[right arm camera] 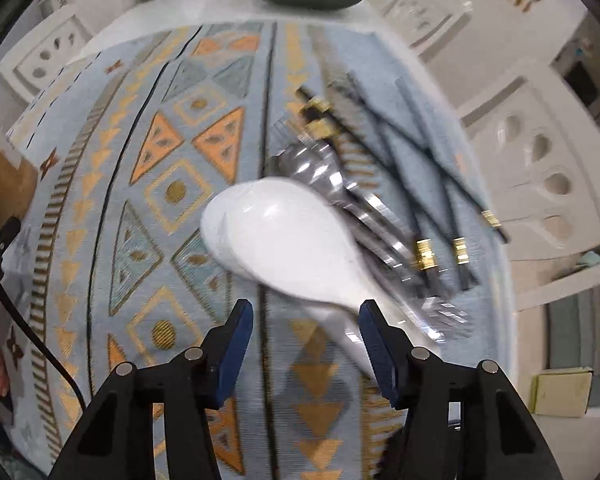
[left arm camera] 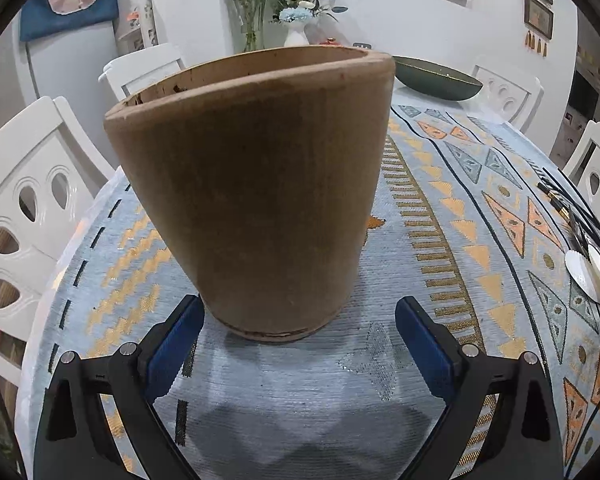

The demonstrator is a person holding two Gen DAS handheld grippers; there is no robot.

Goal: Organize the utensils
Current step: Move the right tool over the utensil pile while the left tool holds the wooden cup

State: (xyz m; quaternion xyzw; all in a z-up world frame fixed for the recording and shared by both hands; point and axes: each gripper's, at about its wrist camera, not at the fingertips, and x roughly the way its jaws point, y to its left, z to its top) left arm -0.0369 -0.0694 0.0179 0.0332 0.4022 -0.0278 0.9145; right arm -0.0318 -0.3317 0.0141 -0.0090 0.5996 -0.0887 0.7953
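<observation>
Right gripper (right arm camera: 306, 312): pointed steeply down at the table, jaws partly open. The handle of a white ladle-shaped spoon (right arm camera: 284, 236) runs between them, against or just beside the right pad (right arm camera: 374, 340); the left pad stands clear of it. The picture is blurred, so a true pinch cannot be confirmed; judged not yet gripped.

White spoon: bowl toward the table's middle, handle toward the gripper, lying across the near end of the utensil pile.

Utensil pile (right arm camera: 380, 184): metal spoons and black-handled pieces with gold bands, plus thin dark sticks that are likely chopsticks, lying in a loose heap on the patterned tablecloth (right arm camera: 172, 160). Exact count cannot be told through the blur.

Left gripper (left arm camera: 300, 340): angled down, jaws wide apart on either side of the foot of a brown holder cup (left arm camera: 252, 184). The left pad (left arm camera: 176, 344) is touching or just beside the cup's base; the right pad stands apart from it. Judged as steadying, not clamping.

Brown holder cup: upright on the tablecloth, well apart from the pile, which shows at the right edge of the left wrist view. Its inside is not visible, so contents cannot be told.

Progress: judged early. The pile is on the cloth, unsorted; the spoon pickup is in hand, with the rest left to move.

Beyond: dark bowl (left arm camera: 436, 80), flower vase (left arm camera: 296, 32), white chairs (left arm camera: 24, 200).
</observation>
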